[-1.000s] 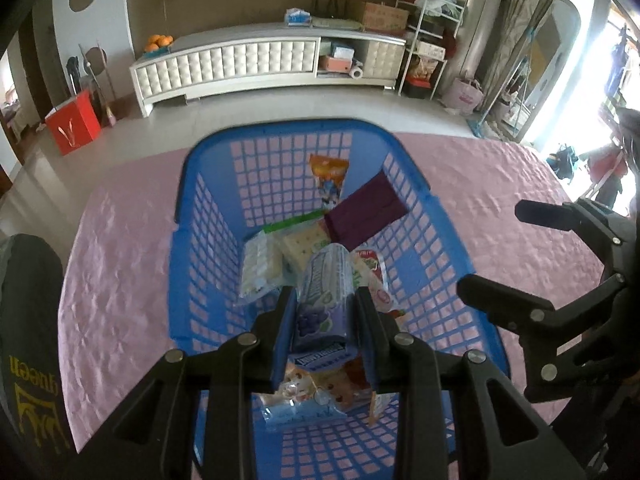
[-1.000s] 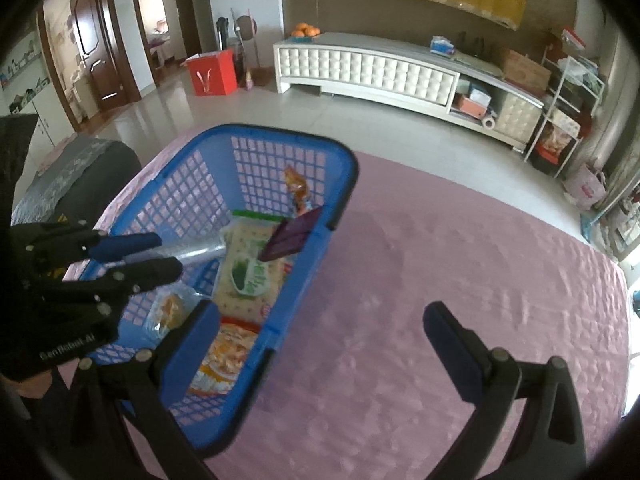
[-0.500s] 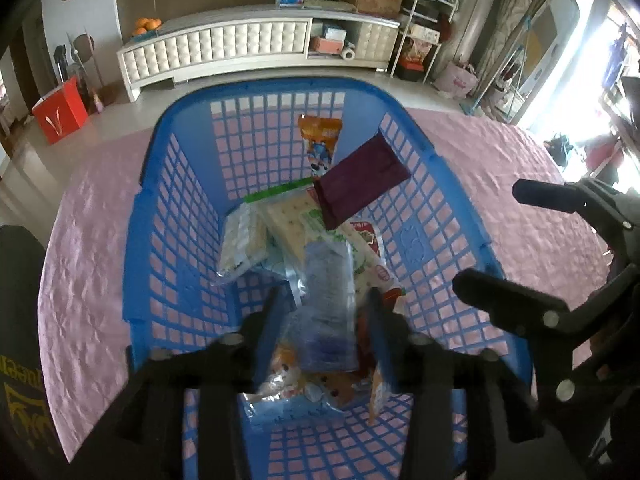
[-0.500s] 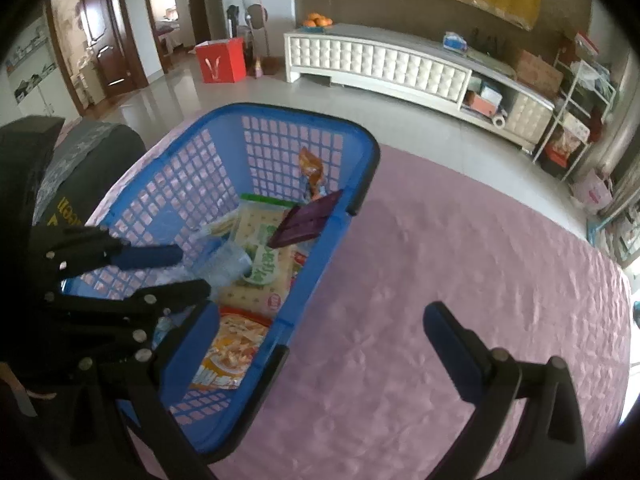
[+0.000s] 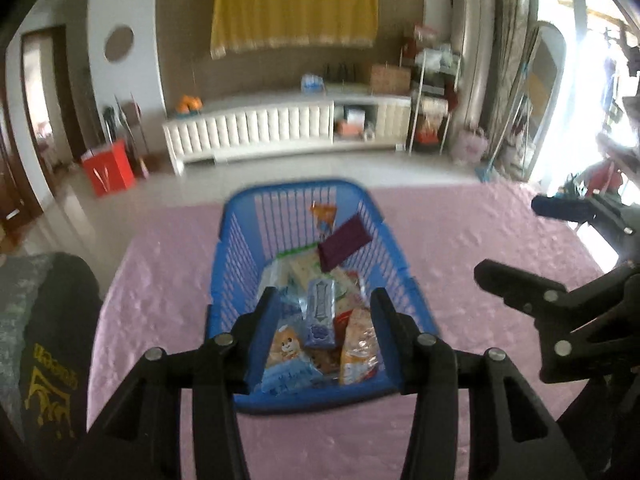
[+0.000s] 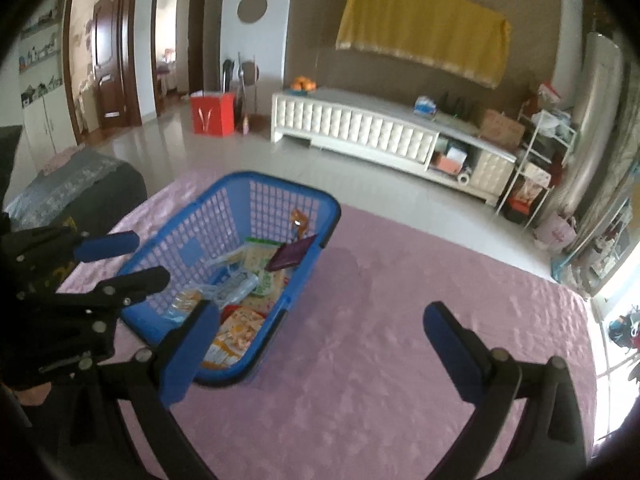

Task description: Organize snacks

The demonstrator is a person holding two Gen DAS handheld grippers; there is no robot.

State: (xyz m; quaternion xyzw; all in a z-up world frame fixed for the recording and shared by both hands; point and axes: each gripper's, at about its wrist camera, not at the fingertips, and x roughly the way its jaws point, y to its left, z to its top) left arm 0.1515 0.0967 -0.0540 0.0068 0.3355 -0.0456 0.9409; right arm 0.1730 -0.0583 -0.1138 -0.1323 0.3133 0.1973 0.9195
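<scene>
A blue plastic basket stands on the pink tablecloth and holds several snack packets. A blue-and-purple candy pack lies loose on top of them. A dark purple packet leans on the basket's right wall, near an orange packet. My left gripper hovers above the basket's near end, open, with nothing between its fingers. My right gripper is wide open and empty over the bare cloth to the right of the basket.
The pink cloth stretches right of the basket and in front of it. A dark chair back with yellow print stands at the table's left edge. Beyond the table are a tiled floor, a white cabinet and a red bag.
The left gripper opened and let the candy pack drop into the basket, then drew back and up. The right gripper also pulled back and up, so the basket looks farther off.
</scene>
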